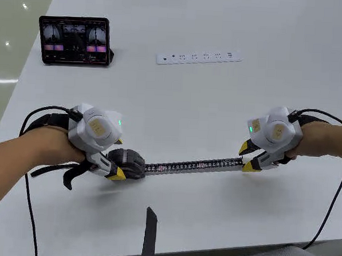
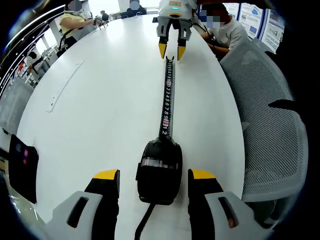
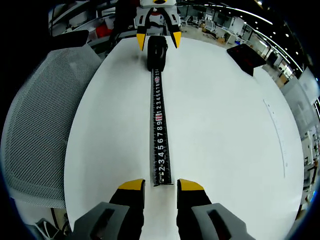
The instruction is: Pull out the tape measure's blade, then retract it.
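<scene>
Now the jaws of our left gripper (image 2: 154, 176) sit spread on both sides of the tape measure (image 2: 160, 160), not squeezing it. The jaws of our right gripper (image 3: 161, 184) are a little apart around the tip of the blade (image 3: 159, 125), which lies pulled out flat on the table (image 1: 178, 105). We think sliding it back comes next: hold the tape measure firm and feed the blade in slowly and straight.

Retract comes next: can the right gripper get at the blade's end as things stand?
Likely yes: the blade's end lies at the mouth of the right gripper, with nothing in the way.
</scene>
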Available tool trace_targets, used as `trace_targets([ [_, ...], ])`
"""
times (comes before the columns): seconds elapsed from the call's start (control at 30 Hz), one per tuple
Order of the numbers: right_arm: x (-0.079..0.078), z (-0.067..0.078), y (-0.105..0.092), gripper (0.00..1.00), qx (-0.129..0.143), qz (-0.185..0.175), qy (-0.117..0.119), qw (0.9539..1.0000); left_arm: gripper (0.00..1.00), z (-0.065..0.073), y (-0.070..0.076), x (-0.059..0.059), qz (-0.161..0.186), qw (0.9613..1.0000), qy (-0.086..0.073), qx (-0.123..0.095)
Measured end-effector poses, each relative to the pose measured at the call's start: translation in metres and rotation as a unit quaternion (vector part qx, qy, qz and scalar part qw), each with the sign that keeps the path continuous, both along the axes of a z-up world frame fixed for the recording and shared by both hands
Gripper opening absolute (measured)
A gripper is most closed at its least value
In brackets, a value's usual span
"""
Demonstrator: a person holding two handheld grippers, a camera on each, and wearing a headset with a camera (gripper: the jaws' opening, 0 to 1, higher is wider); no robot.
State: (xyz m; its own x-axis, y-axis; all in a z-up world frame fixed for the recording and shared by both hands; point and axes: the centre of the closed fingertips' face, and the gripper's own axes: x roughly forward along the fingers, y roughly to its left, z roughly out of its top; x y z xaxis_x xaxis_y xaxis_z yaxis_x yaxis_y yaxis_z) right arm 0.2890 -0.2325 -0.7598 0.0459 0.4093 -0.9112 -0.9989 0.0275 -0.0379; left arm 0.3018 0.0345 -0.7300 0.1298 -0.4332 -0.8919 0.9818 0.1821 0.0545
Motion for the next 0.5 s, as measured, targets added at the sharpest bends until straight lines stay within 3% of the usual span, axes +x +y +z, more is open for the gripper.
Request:
trace_targets([
  [0.17, 0.008, 0.007, -0.006, 0.27, 0.022, -0.041, -0.035, 0.9983, 0.60, 0.004, 0.006, 0.004, 0.037, 0.9991, 0.004, -0.022],
  [0.3, 0.010, 0.012, -0.014, 0.34, 0.059, -0.096, -0.036, 0.9930, 0.64, 0.006, 0.016, 0.007, 0.056, 0.9979, -0.002, -0.031],
  [0.37, 0.008, 0.014, -0.020, 0.36, 0.060, -0.107, -0.039, 0.9917, 0.67, 0.008, 0.021, 0.007, 0.065, 0.9973, -0.009, -0.033],
  [0.5, 0.003, 0.018, -0.028, 0.38, 0.072, -0.127, -0.044, 0.9882, 0.68, 0.010, 0.029, 0.006, 0.094, 0.9943, -0.003, -0.050],
])
